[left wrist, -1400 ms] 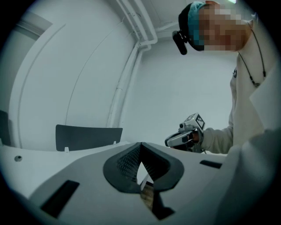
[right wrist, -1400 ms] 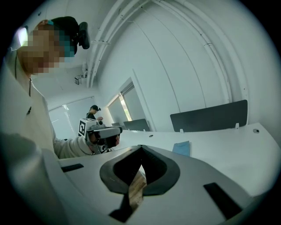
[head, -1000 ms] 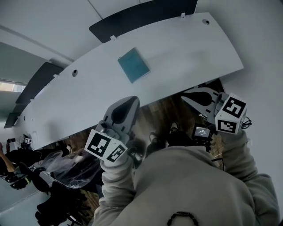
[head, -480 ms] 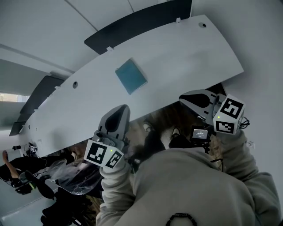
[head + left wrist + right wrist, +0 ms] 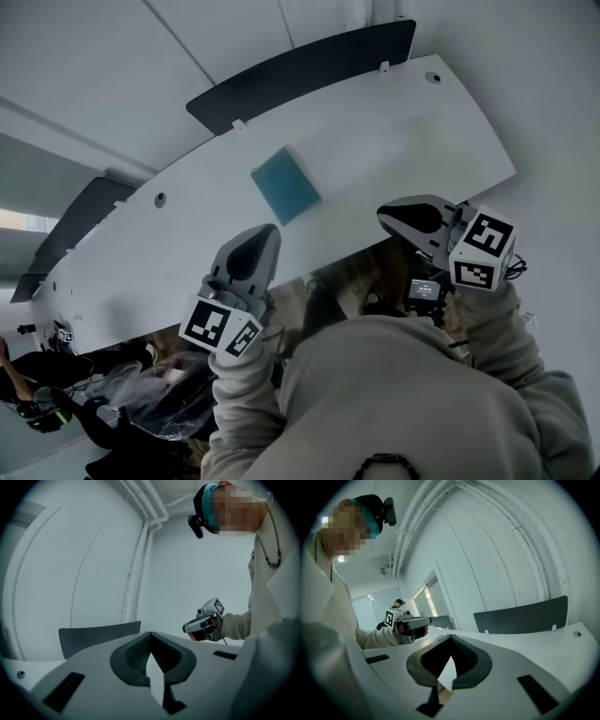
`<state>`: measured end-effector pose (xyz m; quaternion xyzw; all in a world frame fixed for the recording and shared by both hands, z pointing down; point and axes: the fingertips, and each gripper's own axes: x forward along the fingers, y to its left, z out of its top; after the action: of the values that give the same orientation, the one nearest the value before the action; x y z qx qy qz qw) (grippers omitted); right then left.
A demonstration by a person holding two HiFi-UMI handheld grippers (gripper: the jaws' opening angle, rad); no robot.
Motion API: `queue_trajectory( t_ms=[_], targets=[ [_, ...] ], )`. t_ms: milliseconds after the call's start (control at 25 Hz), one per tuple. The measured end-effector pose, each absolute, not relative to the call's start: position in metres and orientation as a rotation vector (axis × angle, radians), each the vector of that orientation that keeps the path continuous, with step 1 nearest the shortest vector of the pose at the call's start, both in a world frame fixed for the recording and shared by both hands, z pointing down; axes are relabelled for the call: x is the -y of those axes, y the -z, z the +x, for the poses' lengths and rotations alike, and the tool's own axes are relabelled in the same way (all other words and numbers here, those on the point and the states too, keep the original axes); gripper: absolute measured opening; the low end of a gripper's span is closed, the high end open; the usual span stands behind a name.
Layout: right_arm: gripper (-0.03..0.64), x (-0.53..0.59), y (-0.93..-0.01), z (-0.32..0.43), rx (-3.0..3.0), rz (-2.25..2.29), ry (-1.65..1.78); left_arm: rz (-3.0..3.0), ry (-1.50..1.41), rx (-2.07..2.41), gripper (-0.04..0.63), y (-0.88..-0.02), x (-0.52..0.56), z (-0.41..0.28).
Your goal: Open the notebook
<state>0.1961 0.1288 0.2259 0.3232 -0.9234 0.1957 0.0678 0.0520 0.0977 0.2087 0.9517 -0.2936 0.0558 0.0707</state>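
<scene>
A closed teal notebook [image 5: 286,185] lies flat on the long white curved table [image 5: 394,122]. It shows only in the head view. My left gripper [image 5: 264,234] hovers at the table's near edge, below and a little left of the notebook, jaws shut and empty. Its tips [image 5: 150,633] meet with nothing between them. My right gripper [image 5: 385,216] is at the near edge to the notebook's lower right, also shut and empty [image 5: 451,636]. Each gripper view shows the other gripper: the right gripper [image 5: 202,623] in the left one, the left gripper [image 5: 410,620] in the right one. Neither touches the notebook.
Dark divider panels stand along the table's far side [image 5: 300,61] and at the left [image 5: 80,216]. Round cable holes [image 5: 160,199] [image 5: 432,77] pierce the tabletop. Below the near edge are wooden floor, my sleeves, and a person with dark bags [image 5: 37,398] at the lower left.
In the head view the notebook has come lower, nearer to both grippers. Both grippers have shifted along the table's near edge, the right one leftward. Both stay shut and empty.
</scene>
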Motion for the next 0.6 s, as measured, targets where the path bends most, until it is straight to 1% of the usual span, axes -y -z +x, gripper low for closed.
queue_trajectory(
  t_ms=[120,320,600],
  targets=[
    [0.017,-0.109,-0.235,0.185,2.774,1.001,-0.626,2.842,-0.19,0.874,0.0,-0.228,-0.084,0.029],
    [0.017,-0.075,-0.244,0.146,2.725,1.009,-0.655,2.711,-0.107,0.916,0.0,-0.25,-0.037,-0.03],
    [0.017,-0.013,-0.23,0.095,2.679,1.019,-0.586,2.829,-0.195,0.776,0.0,-0.249,0.007,-0.057]
  ],
)
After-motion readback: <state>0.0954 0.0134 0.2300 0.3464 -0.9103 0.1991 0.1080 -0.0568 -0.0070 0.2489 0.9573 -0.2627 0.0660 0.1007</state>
